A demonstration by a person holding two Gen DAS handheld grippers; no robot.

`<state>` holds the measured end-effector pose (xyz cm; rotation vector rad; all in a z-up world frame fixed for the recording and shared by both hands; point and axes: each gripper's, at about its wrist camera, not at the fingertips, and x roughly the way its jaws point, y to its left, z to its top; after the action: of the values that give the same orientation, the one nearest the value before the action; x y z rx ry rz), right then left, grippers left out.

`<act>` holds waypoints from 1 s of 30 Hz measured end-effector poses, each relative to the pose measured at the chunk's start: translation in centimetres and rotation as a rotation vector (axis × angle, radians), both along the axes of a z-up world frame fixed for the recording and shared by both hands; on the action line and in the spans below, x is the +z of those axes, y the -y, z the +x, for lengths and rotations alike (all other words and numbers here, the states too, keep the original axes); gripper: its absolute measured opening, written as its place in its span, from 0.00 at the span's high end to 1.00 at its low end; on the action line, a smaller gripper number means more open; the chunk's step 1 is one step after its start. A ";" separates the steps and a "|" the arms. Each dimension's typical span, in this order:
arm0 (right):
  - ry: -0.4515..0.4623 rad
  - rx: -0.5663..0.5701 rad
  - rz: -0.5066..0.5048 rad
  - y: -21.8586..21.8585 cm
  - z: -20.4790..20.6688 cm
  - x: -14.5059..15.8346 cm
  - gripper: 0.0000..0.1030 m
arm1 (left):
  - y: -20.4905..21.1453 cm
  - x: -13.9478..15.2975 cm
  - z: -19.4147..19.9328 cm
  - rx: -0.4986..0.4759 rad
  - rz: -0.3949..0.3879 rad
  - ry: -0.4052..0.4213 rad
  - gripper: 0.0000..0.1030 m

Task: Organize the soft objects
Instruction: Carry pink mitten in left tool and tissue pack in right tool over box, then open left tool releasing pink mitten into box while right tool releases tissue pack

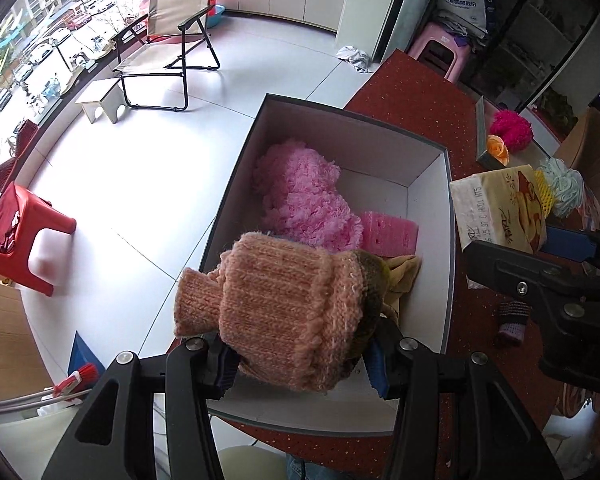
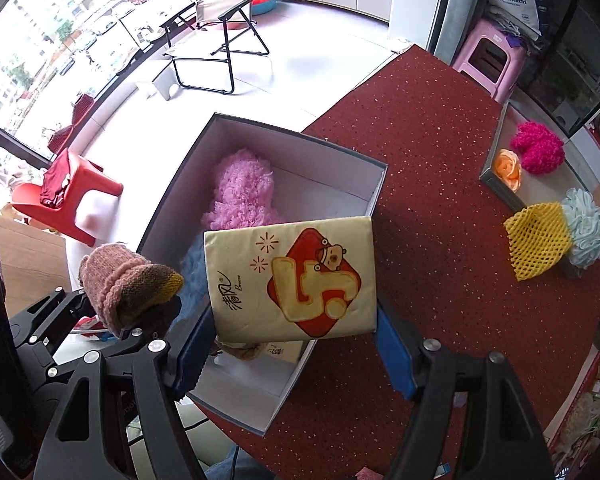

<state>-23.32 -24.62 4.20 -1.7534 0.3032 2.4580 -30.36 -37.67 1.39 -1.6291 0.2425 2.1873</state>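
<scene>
Left tongs [image 1: 300,364] are gripping a knitted glove [image 1: 276,308] and right tongs [image 2: 292,344] a tissue pack [image 2: 292,280], both hovering over the box [image 1: 432,168] at the surface's edge, risking collision if released together.

Left gripper [image 1: 300,364] points steeply down, jaws clamped on a knitted glove [image 1: 276,312] between the blue pads. Right gripper [image 2: 292,344] also tilts steeply down, jaws set wide, gripping a tissue pack [image 2: 292,280] by its side edges. Both sit close, side by side.
</scene>
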 end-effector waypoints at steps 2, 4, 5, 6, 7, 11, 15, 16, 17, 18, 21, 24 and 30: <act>0.001 0.001 0.001 0.0 -0.3 -0.1 0.26 | -0.2 -0.1 -0.1 -0.001 -0.004 0.000 0.50; 0.004 -0.001 -0.001 -0.2 -0.4 -0.3 0.26 | -0.2 -0.1 -0.2 -0.002 -0.006 0.004 0.50; 0.006 -0.002 -0.002 -0.2 -0.5 -0.4 0.26 | -0.2 -0.1 -0.2 -0.003 -0.009 0.004 0.50; 0.007 -0.005 -0.003 -0.3 -0.5 -0.4 0.26 | -0.2 -0.2 -0.2 -0.003 -0.012 0.004 0.50; 0.008 -0.008 -0.004 -0.4 -0.6 -0.5 0.26 | -0.2 -0.2 -0.2 -0.004 -0.014 0.007 0.50; 0.015 -0.016 -0.008 -0.7 -0.8 -0.8 0.26 | -0.3 -0.4 -0.4 -0.001 -0.024 0.012 0.49; 0.019 -0.018 -0.009 -0.7 -1.1 -0.9 0.26 | -0.5 -0.5 -0.5 -0.003 -0.032 0.011 0.49; 0.020 -0.017 -0.009 -0.7 -1.2 -0.9 0.26 | -0.5 -0.6 -0.5 -0.003 -0.033 0.012 0.49; 0.021 -0.015 -0.008 -0.7 -1.3 -1.0 0.26 | -0.5 -0.6 -0.6 -0.002 -0.034 0.014 0.49; 0.022 -0.014 -0.006 -0.7 -1.3 -1.1 0.26 | -0.5 -0.7 -0.6 -0.001 -0.035 0.016 0.49; 0.026 -0.013 -0.008 -0.6 -1.5 -1.3 0.26 | -0.4 -0.9 -0.6 0.001 -0.038 0.021 0.49; 0.032 -0.011 -0.006 -0.6 -1.8 -1.5 0.26 | -0.4 -1.0 -0.7 0.002 -0.041 0.025 0.49; 0.043 -0.009 -0.003 -0.6 -2.3 -2.2 0.26 | -0.8 -1.6 -0.8 -0.008 -0.054 0.035 0.44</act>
<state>-25.63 -24.03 2.04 -1.7993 0.3105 2.4111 -31.12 -36.87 -0.23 -1.6915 0.3000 2.1617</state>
